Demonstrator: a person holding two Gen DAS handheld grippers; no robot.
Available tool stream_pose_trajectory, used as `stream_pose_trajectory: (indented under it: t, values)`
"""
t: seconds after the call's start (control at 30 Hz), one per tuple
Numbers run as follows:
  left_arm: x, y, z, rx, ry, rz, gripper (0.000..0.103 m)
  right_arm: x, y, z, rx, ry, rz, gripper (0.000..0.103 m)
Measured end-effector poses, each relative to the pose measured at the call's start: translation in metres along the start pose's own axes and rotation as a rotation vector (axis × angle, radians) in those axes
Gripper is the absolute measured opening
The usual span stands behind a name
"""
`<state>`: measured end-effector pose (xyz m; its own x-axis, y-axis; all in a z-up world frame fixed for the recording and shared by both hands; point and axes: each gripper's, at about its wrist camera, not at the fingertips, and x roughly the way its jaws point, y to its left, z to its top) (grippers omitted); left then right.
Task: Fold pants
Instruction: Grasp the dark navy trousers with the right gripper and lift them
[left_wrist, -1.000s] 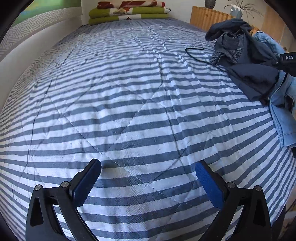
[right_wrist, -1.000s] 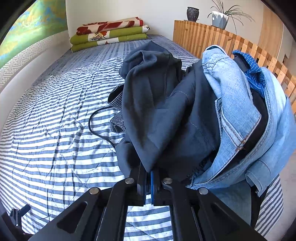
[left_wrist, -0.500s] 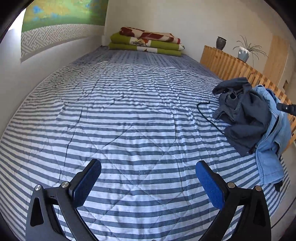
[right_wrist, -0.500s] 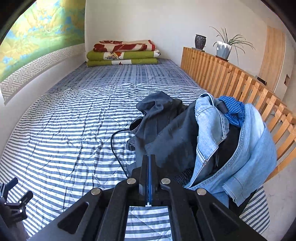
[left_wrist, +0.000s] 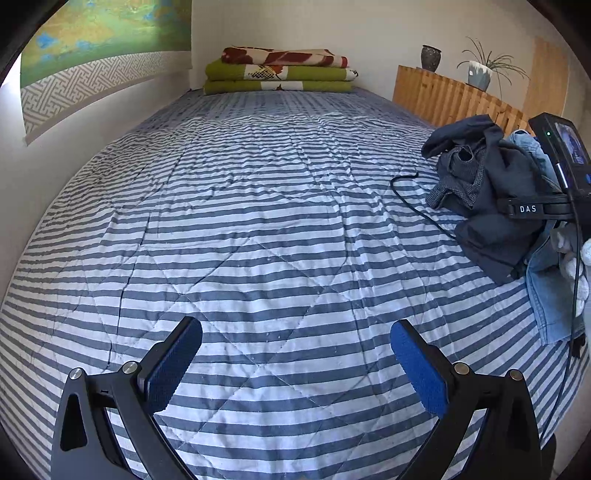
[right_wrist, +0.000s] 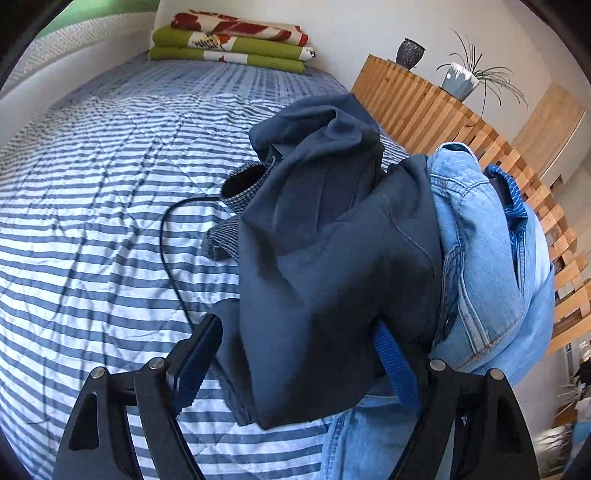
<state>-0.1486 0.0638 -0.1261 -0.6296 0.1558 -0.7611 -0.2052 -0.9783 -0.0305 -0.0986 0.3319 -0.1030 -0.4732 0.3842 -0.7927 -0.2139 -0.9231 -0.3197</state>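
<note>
A heap of clothes lies at the right edge of the striped bed (left_wrist: 258, 221). Dark navy pants (right_wrist: 325, 258) sit on top, with light blue jeans (right_wrist: 480, 258) beside them and a grey checked garment (right_wrist: 243, 192) under them. My right gripper (right_wrist: 295, 354) is low at the heap's near side and its jaws are opening. A fold of the navy pants hangs between them and drapes over the right fingertip. My left gripper (left_wrist: 295, 354) hovers open over bare bedding, well left of the navy pants (left_wrist: 491, 177), with nothing between its fingers.
A black cable (right_wrist: 166, 251) loops on the cover just left of the heap. Folded blankets (left_wrist: 280, 74) are stacked at the far end. A wooden slatted rail (right_wrist: 424, 110) with a vase and a plant runs along the right side. A gloved hand (left_wrist: 576, 266) shows at the right.
My right gripper went from shut to spread wide and came in close to the clothes heap. My left gripper rose, so the far wall and blankets came into its view.
</note>
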Motion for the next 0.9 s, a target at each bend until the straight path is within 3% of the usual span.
stream_pose_trajectory:
  t: [0.07, 0.1, 0.37, 0.57, 0.77, 0.9]
  values:
    - [0.004, -0.003, 0.001, 0.000, 0.007, 0.002, 0.103, 0.009, -0.009, -0.002, 0.002, 0.001, -0.016, 0.009]
    - [0.006, -0.004, 0.002, 0.000, 0.010, 0.002, 0.103, 0.012, -0.016, -0.003, 0.016, 0.009, 0.001, 0.006]
    - [0.011, 0.003, 0.003, -0.017, 0.026, 0.007, 0.101, -0.025, -0.094, -0.010, 0.210, -0.028, 0.183, 0.002]
    - [0.003, 0.008, 0.005, -0.054, 0.024, -0.017, 0.099, -0.093, -0.130, 0.004, 0.258, -0.157, 0.206, 0.002]
    - [-0.003, 0.012, 0.004, -0.052, 0.015, -0.019, 0.099, -0.167, -0.132, 0.048, 0.215, -0.311, 0.179, 0.002]
    - [-0.005, 0.025, 0.006, -0.086, 0.019, -0.020, 0.099, -0.234, -0.104, 0.084, 0.120, -0.445, 0.164, 0.002]
